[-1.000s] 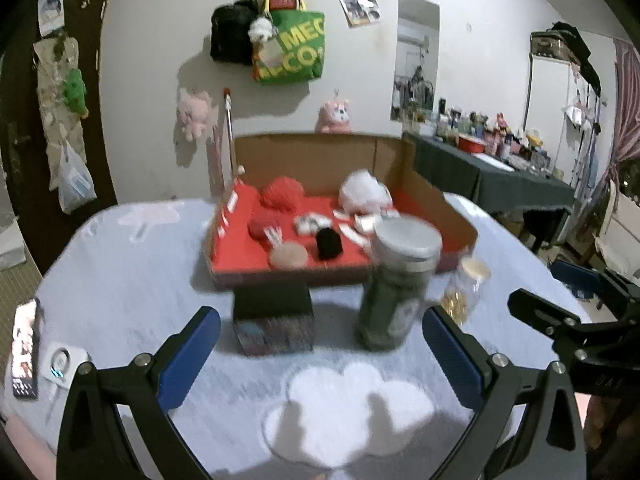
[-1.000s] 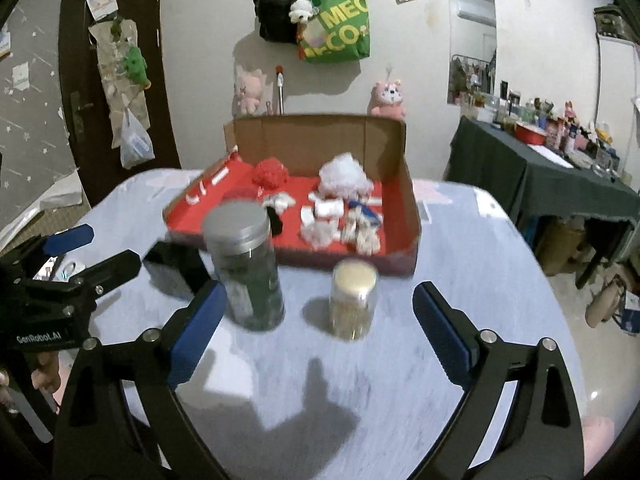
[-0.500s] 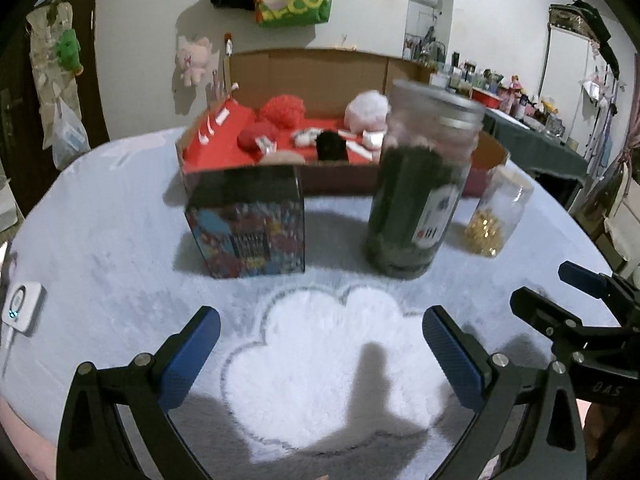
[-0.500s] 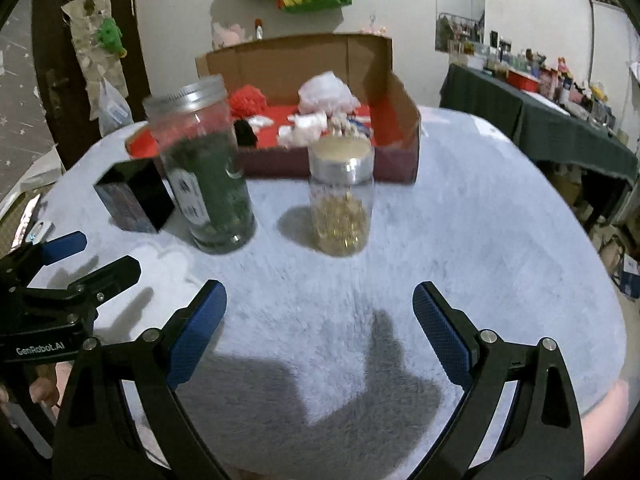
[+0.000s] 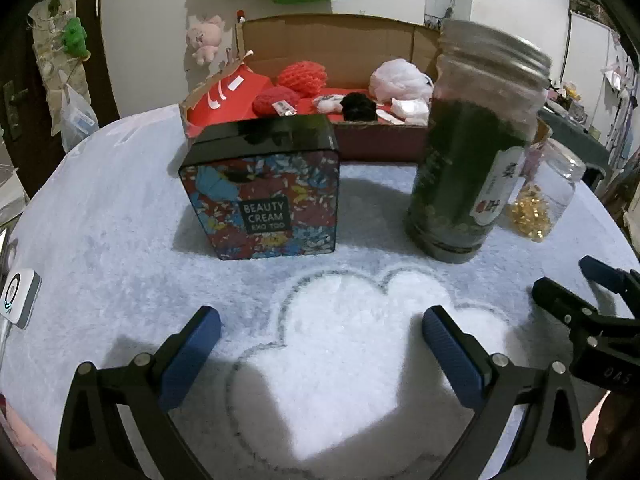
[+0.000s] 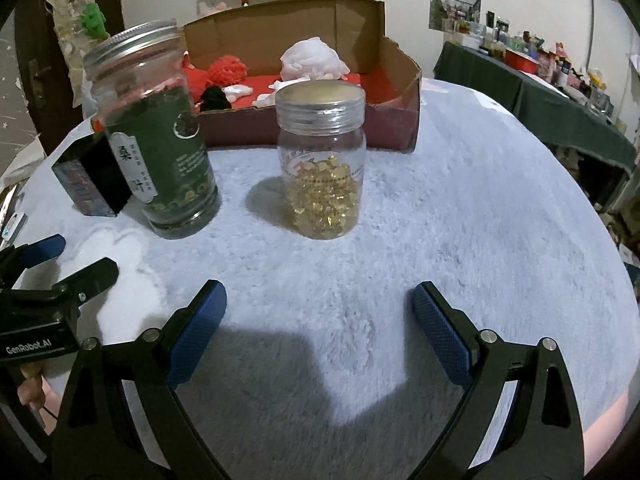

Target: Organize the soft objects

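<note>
Soft items [image 5: 304, 76] are sitting in the box [image 5: 376, 144], well beyond both sets of fingers. Both grippers, left [image 5: 320, 354] and right [image 6: 320, 330], have been dropping low, jaws gaping wide and holding nothing. Jars [image 6: 320, 160] are now looming ahead, blocking the reach.

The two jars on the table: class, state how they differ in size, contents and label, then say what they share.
The green jar is taller than the small jar. The green jar holds dark green stuff nearly to its neck; the small jar holds golden beads, about half full. The green jar has a big green label; the small jar is mostly clear. Both stand upright with silver screw lids.
</note>
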### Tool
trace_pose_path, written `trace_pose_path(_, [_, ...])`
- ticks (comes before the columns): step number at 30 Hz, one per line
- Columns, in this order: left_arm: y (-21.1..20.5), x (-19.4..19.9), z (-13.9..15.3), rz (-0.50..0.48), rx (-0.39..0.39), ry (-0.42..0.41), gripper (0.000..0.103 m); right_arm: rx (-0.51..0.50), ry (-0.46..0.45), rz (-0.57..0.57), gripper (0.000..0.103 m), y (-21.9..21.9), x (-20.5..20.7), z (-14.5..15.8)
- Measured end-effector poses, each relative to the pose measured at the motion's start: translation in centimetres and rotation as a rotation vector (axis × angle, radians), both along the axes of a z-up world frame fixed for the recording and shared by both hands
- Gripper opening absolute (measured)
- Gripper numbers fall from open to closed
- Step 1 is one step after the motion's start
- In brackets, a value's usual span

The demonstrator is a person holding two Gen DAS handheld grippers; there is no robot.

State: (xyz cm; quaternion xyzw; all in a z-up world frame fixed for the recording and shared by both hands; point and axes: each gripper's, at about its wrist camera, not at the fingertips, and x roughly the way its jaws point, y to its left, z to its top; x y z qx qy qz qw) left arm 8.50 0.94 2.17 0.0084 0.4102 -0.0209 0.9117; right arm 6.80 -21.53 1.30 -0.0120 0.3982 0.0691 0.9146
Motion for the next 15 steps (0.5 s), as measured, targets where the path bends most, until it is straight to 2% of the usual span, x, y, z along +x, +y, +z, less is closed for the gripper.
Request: trace_pose_path(15, [-0.25, -0.18, -0.24, 0.016, 0.001, -0.021, 0.103, -0.025, -0.021, -0.008, 0.098, 0.13, 0.37, -0.35])
